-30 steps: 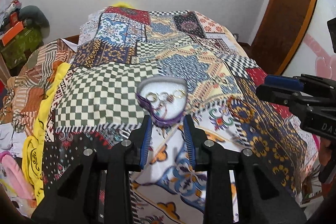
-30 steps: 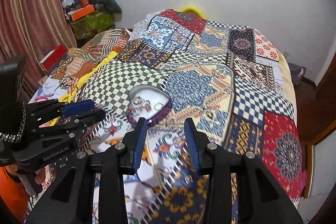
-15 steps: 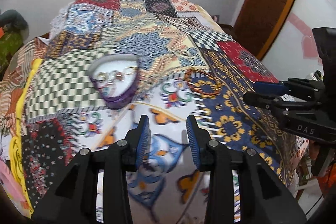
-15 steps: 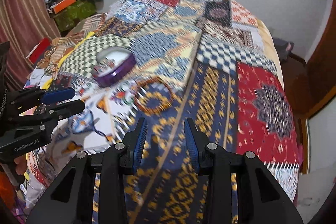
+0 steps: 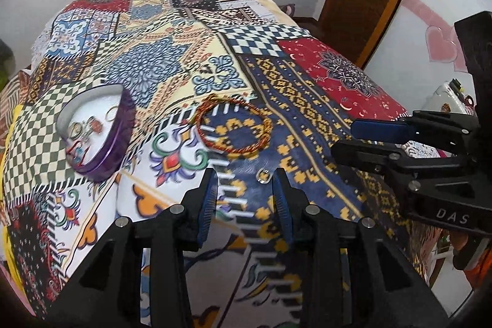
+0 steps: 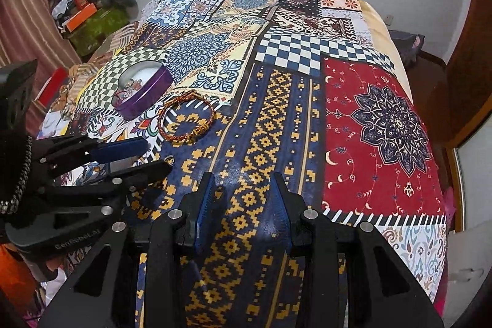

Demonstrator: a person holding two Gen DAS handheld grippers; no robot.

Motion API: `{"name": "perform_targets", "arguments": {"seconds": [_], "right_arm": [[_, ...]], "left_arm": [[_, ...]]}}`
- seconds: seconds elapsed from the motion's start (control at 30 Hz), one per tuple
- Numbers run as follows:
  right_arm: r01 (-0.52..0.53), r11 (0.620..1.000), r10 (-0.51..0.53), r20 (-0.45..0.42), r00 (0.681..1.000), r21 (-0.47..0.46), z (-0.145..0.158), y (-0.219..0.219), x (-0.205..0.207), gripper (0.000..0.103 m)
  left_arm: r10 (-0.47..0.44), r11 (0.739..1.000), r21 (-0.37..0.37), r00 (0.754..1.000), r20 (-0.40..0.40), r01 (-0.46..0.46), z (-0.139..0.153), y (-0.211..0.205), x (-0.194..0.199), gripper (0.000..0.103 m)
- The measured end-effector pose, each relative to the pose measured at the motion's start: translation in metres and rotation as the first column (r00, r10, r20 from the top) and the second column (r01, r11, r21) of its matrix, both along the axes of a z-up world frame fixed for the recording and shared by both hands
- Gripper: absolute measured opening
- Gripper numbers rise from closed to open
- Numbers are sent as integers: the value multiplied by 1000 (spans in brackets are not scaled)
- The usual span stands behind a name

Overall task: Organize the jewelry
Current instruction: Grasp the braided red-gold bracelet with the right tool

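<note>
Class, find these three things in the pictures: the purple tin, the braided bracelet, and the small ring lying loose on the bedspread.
purple tin (image 5: 121,132): left wrist view, on its purple side wall.
braided bracelet (image 5: 267,125): left wrist view, on the right of its loop.
small ring (image 5: 263,176): left wrist view, on its band.

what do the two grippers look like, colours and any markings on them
Both are matte black plastic with silver screw heads and blue ribbed pads on the fingers. The left gripper carries pale "GenRobot.AI" lettering, seen from the right wrist view. The right gripper reads "DAS" on its side.

"DAS" on the right claw (image 5: 366,140); "GenRoboLAI" on the left claw (image 6: 144,156).
</note>
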State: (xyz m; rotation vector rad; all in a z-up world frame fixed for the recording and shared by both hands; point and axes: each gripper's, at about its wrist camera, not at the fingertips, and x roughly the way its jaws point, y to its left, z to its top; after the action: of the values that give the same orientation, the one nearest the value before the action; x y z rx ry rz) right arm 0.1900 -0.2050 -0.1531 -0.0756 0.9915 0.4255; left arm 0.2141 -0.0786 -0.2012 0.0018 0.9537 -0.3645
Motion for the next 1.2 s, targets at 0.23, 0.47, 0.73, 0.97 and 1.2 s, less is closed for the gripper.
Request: {"name": "perform_targets", "arguments": {"seconds": [0.23, 0.47, 0.73, 0.97, 1.2], "right_arm": [[10, 1000, -10, 4, 1000, 22, 0, -1, 7, 33], [8, 1000, -9, 22, 1000, 25, 5, 8, 13, 33], [-6, 999, 6, 14, 1000, 31, 5, 26, 27, 33], [-32, 998, 34, -39, 999, 49, -8, 44, 41, 33], [-77, 996, 77, 3, 997, -39, -19, 58, 31, 31]], "left_arm": [[-12, 1000, -24, 1000, 16, 12, -2, -2, 0, 29], [-36, 999, -39, 999, 23, 37, -4, -4, 0, 8], [10, 999, -39, 999, 38, -9, -1, 9, -4, 8], [66, 998, -29, 996, 54, -64, 4, 38, -7, 8], [110, 993, -46, 991, 75, -106, 9, 56, -10, 8]]}}
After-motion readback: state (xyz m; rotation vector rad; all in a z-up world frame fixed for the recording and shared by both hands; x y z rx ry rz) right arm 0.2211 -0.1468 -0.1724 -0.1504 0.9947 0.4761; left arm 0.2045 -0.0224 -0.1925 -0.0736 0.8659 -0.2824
